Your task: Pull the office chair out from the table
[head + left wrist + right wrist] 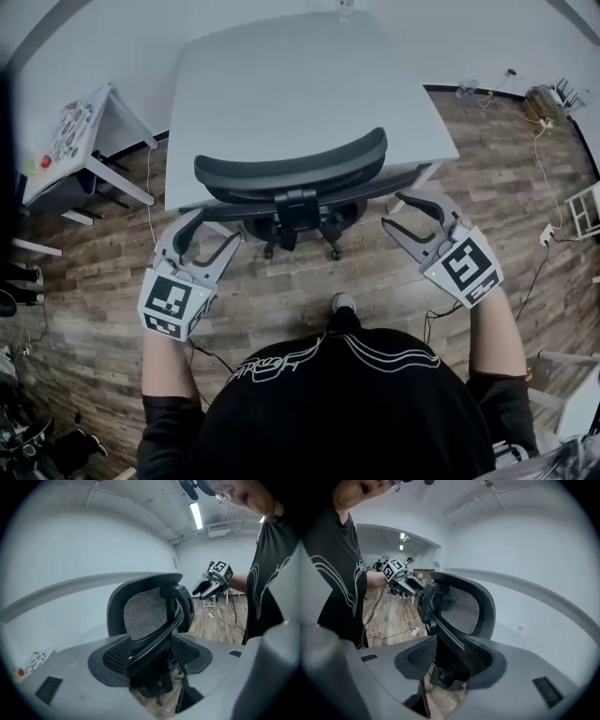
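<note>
Black mesh office chair (297, 208) sits tucked in: seat under the grey surface (281, 84), backrest (291, 169) just clear of its near edge, castors (334, 253) on the wood floor (375, 281). We judge the pull not yet begun.

Off the chair's left side stands the left gripper (214, 231), off its right the right gripper (395, 211). Both are aimed inward at the back's frame. We read this flanking as a setup to take the back from both sides.

The left jaws gape wide, and the right ones are parted too, somewhat less by the look of it. Neither has hold of anything. The chair lies beyond the tips, untouched.

Hidden: the seat and most of the base, under the surface. Whether it has armrests we cannot tell. The person's torso (347, 403) cuts off the near floor, and one shoe (343, 303) shows behind the castors.
</note>
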A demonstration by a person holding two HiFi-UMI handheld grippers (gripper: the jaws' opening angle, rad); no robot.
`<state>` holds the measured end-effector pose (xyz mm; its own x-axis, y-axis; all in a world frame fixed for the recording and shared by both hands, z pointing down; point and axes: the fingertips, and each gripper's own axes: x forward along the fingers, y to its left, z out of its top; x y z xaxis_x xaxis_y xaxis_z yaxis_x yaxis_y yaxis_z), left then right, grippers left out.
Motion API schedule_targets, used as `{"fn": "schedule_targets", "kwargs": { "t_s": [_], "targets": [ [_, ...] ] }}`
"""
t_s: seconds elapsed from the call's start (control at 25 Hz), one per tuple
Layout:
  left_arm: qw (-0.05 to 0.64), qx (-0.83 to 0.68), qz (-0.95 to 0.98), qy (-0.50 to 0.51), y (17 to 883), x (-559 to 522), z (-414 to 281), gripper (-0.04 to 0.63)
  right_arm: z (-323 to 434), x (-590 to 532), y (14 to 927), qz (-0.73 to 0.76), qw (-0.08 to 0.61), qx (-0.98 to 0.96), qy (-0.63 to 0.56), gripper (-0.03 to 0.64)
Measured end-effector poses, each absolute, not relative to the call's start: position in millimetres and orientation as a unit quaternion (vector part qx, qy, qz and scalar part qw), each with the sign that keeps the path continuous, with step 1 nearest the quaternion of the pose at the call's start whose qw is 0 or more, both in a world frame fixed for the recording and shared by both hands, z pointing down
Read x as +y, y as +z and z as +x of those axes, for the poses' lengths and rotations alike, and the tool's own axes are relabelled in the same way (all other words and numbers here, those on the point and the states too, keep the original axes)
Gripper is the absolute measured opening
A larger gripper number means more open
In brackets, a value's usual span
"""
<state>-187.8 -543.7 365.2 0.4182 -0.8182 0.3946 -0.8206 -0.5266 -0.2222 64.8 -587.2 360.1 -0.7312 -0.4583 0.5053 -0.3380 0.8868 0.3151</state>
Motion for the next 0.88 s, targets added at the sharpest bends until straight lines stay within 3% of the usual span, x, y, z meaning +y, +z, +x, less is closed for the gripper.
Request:
{"fn": "schedule_targets", "kwargs": {
  "t_s": [0.2,0.56,0.88],
  "targets": [
    [-0.012,-0.475,0.821,0.317,380.2,-557.3,-211.6,0.252,62.9,-613.1,375.3,0.173,0.344,-0.916,-0.115,0.264],
    [-0.066,-0.418,0.785,0.452,419.2,-574.5,-234.9,0.252,76.3,-653.2,421.1,0.153,0.48,-0.837,-0.216,0.265],
    [-0.095,-0.356,0.74,0.563,452.3,-584.5,-250.1,0.25,73.7,-667.1,435.8,0.126,0.537,-0.794,-0.256,0.264]
  ]
}}
